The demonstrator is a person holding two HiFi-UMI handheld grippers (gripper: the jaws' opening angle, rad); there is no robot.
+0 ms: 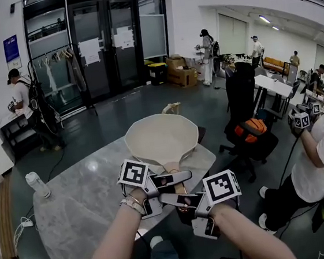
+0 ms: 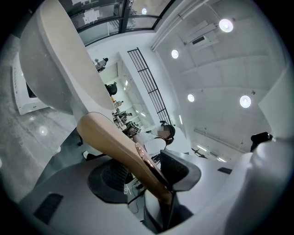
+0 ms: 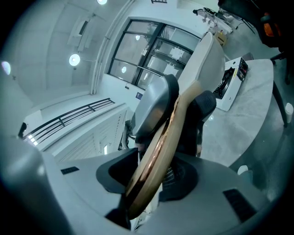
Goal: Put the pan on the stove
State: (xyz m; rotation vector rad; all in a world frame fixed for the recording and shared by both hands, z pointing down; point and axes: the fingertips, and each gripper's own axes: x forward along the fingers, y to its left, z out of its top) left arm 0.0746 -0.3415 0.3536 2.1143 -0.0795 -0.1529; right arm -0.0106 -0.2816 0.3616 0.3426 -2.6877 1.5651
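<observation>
Wooden handle (image 2: 124, 151) of pan (image 1: 162, 140) sits clamped in my left hand-held gripper (image 1: 182, 177) and right hand-held gripper (image 1: 167, 200), pan raised over worktop (image 1: 83, 204). Judged stiff, front-heavy; two-point hold near bowl suits.

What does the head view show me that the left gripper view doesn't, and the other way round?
Only the head view: the left gripper and right gripper together, both clamped on the wooden handle, the marble table below, a bottle on it, and the glass doors.
Only the left gripper view: the ceiling overhead with its round lamps, and a white appliance on the marble beyond the pan.
Both: the cream pan and its handle.
</observation>
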